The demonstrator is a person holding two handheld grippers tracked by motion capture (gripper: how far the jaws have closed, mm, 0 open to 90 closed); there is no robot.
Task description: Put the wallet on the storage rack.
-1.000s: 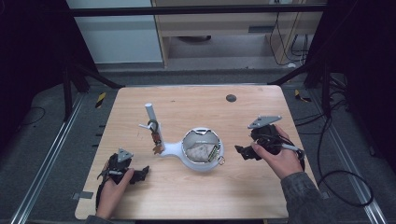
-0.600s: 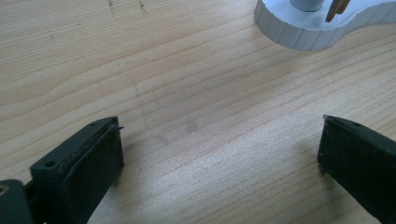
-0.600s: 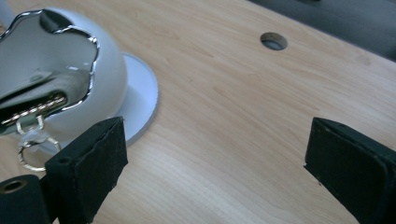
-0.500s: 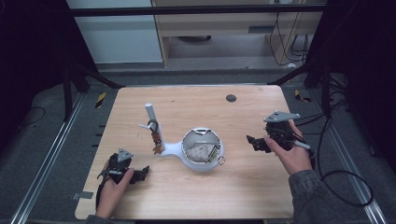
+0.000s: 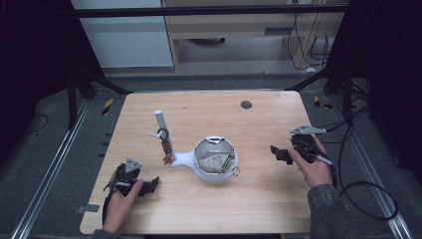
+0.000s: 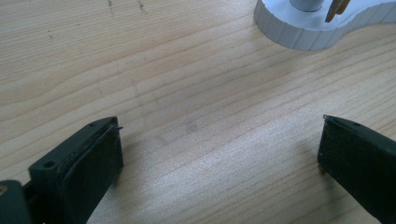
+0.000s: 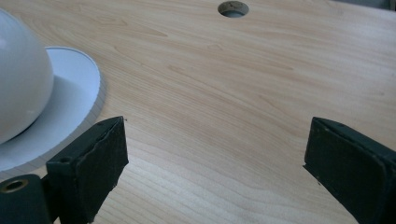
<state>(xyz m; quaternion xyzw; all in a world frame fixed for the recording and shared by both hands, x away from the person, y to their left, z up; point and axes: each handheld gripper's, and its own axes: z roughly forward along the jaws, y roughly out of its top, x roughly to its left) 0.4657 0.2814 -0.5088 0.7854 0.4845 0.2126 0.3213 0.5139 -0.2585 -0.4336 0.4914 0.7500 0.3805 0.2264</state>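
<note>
Your right hand-held gripper (image 5: 275,153) hovers over the surface (image 5: 268,199) with its jaws spread wide and nothing between them, well apart from the white stand (image 5: 211,162) and to its right. Your left hand-held gripper (image 5: 152,183) is also wide open and empty, near the stand's front-left.

The stand sits at the middle of the surface. Its long axis runs from the round bowl (image 5: 215,155) at the right to the narrow base end at the left, where the upright white post (image 5: 162,125) points straight up.

Risks:
- A jaw striking the bowl rim can slide the whole stand.
- Contact with the post can tip it, since it is tall and slender.
- Loose contents in the bowl can spill if it is jolted.
</note>
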